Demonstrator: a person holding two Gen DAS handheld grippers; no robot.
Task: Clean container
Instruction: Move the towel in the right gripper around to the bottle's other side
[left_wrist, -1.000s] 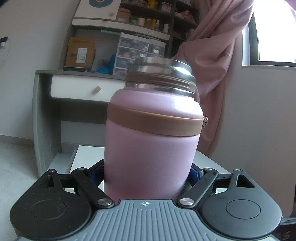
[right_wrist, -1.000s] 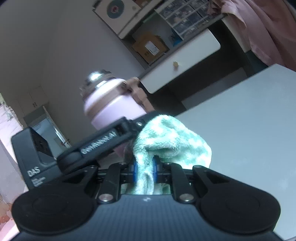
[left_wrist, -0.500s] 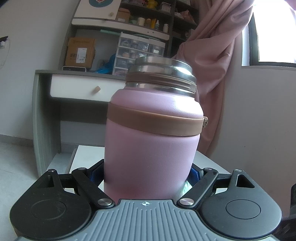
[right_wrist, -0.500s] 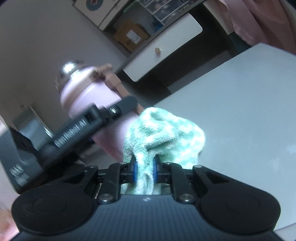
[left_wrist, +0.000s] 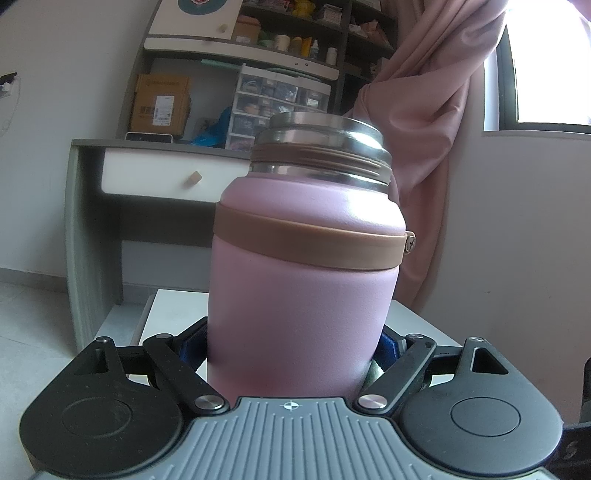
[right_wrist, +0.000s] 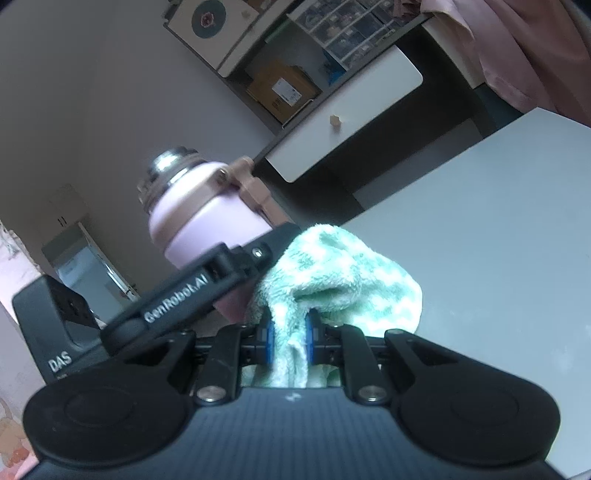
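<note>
Bottle (left_wrist: 306, 266), pink and lidless, stays clamped low in the left gripper (left_wrist: 291, 354) above the white table (right_wrist: 480, 221). Right gripper (right_wrist: 288, 334) pinches the green cloth (right_wrist: 340, 280), which has swung back near the bottle's 4 o'clock side, ready to wipe.

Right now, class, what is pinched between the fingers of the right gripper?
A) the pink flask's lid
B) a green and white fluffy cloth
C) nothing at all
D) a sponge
B: in the right wrist view the right gripper has its blue pads closed on the green and white cloth.
</note>
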